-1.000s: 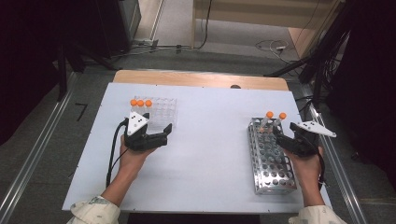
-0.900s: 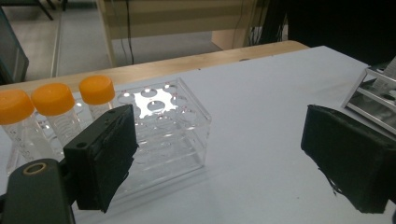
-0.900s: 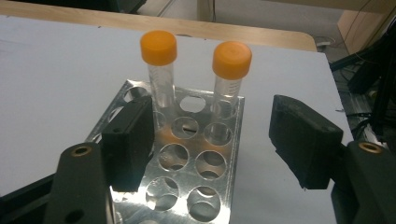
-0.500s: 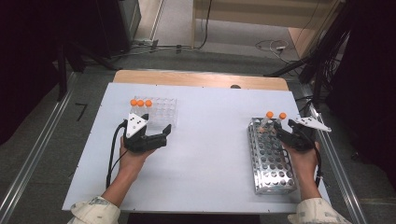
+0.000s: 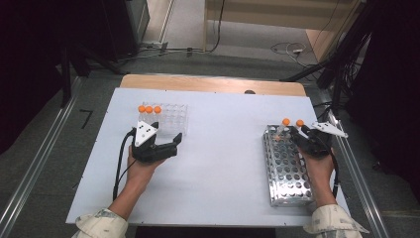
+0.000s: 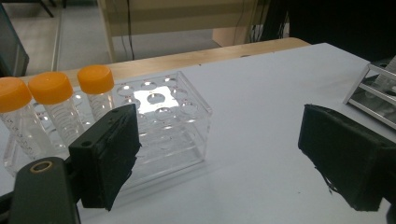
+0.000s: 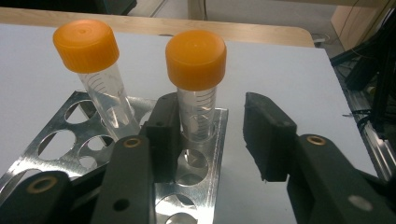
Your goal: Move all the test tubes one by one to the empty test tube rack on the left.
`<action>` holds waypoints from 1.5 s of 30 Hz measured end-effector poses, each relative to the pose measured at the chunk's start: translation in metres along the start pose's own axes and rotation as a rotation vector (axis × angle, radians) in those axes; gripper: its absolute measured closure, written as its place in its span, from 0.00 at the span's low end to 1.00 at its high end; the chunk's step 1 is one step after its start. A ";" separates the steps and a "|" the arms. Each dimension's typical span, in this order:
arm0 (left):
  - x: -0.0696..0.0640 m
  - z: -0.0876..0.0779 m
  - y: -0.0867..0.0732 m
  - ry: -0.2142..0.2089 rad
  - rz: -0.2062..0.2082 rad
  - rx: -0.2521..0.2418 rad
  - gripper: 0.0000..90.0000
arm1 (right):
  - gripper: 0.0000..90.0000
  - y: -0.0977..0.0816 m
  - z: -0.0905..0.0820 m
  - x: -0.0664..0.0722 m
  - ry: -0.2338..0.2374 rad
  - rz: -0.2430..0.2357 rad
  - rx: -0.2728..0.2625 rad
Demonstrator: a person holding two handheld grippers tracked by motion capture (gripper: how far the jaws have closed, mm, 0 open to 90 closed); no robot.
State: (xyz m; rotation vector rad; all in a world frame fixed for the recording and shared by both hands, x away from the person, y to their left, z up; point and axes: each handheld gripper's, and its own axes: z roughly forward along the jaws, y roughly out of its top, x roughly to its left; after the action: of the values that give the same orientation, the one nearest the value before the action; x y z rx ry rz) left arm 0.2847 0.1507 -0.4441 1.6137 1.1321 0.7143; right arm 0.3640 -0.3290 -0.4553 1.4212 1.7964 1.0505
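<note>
Orange-capped tube (image 7: pixel 196 88) is standing in a corner hole of the metal rack (image 5: pixel 287 168) at about three o'clock on the white counter (image 5: pixel 223 163), as the right claw (image 7: pixel 210 135) is closing in around it. In the right gripper view its jaws have just been narrowing with the tube between them; the left pad is lying against the clear wall while the right pad is still standing off, so no grip is made yet. The step in hand looks like the pick-up (a second capped tube (image 7: pixel 95 70) is waiting at its ten o'clock). Next, by this reading, the jaws need to finish closing below the cap, then lift straight up out of the hole. The right hand is reaching forward low over the rack. The left claw (image 5: pixel 166 148) is resting with jaws wide apart and empty near nine o'clock, pointing past the clear rack (image 6: pixel 163 121) with its three tubes (image 6: pixel 60 107).
</note>
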 end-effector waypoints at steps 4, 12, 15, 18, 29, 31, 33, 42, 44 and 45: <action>0.000 0.000 0.000 -0.004 0.002 0.006 0.14 | 0.67 0.000 0.002 0.000 0.013 -0.003 -0.008; -0.002 0.001 -0.001 -0.009 0.003 0.009 0.15 | 0.79 0.000 0.002 0.002 0.020 -0.022 -0.013; -0.002 0.000 -0.001 -0.012 0.006 0.010 0.15 | 0.79 0.000 0.001 0.002 0.023 -0.024 -0.011; -0.002 0.000 -0.001 -0.013 0.006 0.011 0.15 | 0.79 0.001 0.000 0.002 0.023 -0.021 -0.012; -0.004 0.000 -0.002 -0.016 0.010 0.019 0.15 | 0.79 0.013 -0.014 0.005 0.027 -0.016 -0.066; -0.004 0.000 -0.002 -0.016 0.013 0.020 0.15 | 0.79 0.015 -0.017 0.006 0.026 -0.015 -0.079; -0.004 0.001 -0.002 -0.016 0.012 0.020 0.15 | 0.79 0.018 -0.021 0.007 0.018 -0.023 -0.090; -0.004 0.001 -0.002 -0.018 0.014 0.023 0.15 | 0.79 0.026 -0.032 0.013 -0.005 -0.046 -0.109; -0.004 0.000 -0.002 -0.017 0.015 0.023 0.15 | 0.79 0.027 -0.035 0.013 -0.006 -0.042 -0.115; -0.004 0.000 -0.002 -0.017 0.014 0.023 0.15 | 0.80 0.028 -0.037 0.012 -0.004 -0.042 -0.120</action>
State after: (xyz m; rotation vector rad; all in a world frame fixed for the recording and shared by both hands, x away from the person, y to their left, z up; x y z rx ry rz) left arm 0.2829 0.1472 -0.4457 1.6455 1.1212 0.6979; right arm 0.3437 -0.3218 -0.4128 1.3076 1.7228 1.1131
